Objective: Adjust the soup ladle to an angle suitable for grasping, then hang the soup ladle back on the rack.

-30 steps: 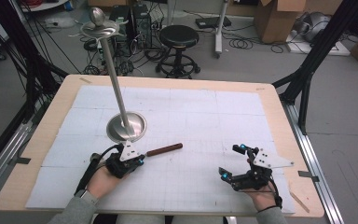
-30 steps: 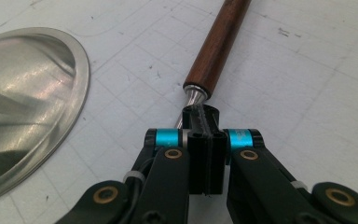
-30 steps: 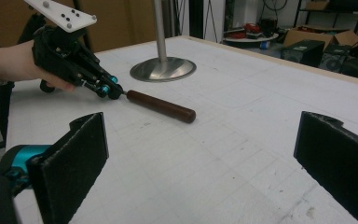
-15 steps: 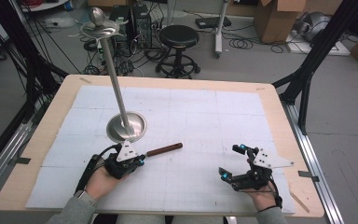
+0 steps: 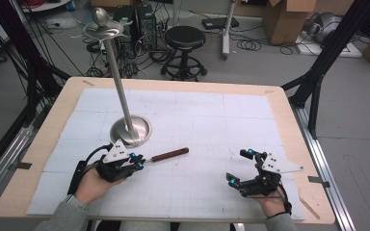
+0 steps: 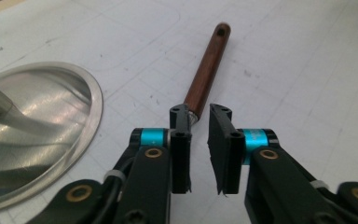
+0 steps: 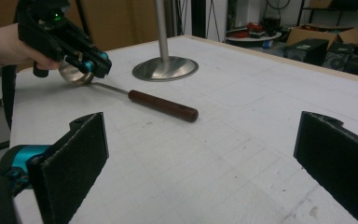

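A wooden-edged counter [image 5: 289, 103] under a white gridded mat [image 5: 197, 125] fills mid-frame; boxes, cables and a black stool [image 5: 185, 38] crowd the floor behind. The ladle [image 5: 169, 155] lies left of centre, by the metal stand [image 5: 131, 130]. The left gripper [image 5: 137, 162] has its fingers just opening, narrowly apart over the ladle's shaft; the right gripper [image 5: 238, 168] has its fingers wide apart.

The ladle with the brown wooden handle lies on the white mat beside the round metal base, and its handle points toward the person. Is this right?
Not quite. The ladle does lie beside the round metal base, but in the high view its handle points to the right across the mat, not toward the person.
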A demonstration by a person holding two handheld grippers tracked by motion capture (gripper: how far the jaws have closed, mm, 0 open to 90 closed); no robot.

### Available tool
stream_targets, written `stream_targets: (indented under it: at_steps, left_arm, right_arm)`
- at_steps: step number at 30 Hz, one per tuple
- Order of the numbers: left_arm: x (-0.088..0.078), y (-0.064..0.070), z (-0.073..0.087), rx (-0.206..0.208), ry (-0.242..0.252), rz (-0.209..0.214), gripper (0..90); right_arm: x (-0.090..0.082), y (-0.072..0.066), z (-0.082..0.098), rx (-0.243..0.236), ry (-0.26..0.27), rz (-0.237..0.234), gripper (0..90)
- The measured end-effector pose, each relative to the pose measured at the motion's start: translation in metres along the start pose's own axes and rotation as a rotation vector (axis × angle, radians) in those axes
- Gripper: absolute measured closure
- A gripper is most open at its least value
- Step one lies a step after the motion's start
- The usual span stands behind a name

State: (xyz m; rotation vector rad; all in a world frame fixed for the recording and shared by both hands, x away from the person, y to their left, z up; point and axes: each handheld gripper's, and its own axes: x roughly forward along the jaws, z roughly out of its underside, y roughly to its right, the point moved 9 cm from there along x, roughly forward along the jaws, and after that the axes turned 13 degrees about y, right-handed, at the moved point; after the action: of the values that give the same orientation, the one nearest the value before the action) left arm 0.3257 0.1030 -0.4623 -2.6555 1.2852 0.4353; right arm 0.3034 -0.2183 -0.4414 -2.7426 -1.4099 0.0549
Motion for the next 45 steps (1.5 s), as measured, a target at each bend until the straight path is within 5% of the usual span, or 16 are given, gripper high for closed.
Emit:
stream_targets:
  at_steps: [7,12,24,27,28,37,45]
  left_arm:
    - [0.0,0.0,-0.015,-0.027,0.036,0.053,56.9]
    - [-0.006,0.002,-0.022,0.009,0.064,0.113,42.4]
    - [-0.016,0.003,-0.033,0.03,0.103,0.16,15.5]
    - [-0.016,0.001,-0.032,0.07,0.087,0.178,14.7]
    - [-0.016,0.001,-0.028,0.082,0.043,0.201,14.8]
    - [-0.019,0.003,-0.031,0.097,-0.025,0.293,15.6]
    - [-0.02,-0.006,-0.033,0.122,-0.088,0.31,18.6]
  right_arm:
    - [-0.001,0.001,0.001,0.012,0.003,-0.006,2.2]
    - [-0.002,0.002,0.001,0.012,0.008,-0.005,2.2]
    - [0.005,0.001,0.001,0.023,0.0,-0.02,2.2]
    - [0.007,0.002,0.0,0.018,0.003,-0.024,2.1]
    - [0.008,0.0,0.0,0.029,0.002,-0.028,2.1]
    - [0.009,-0.002,-0.003,0.02,0.014,-0.037,2.1]
    - [0.01,-0.004,-0.002,0.019,0.006,-0.048,2.2]
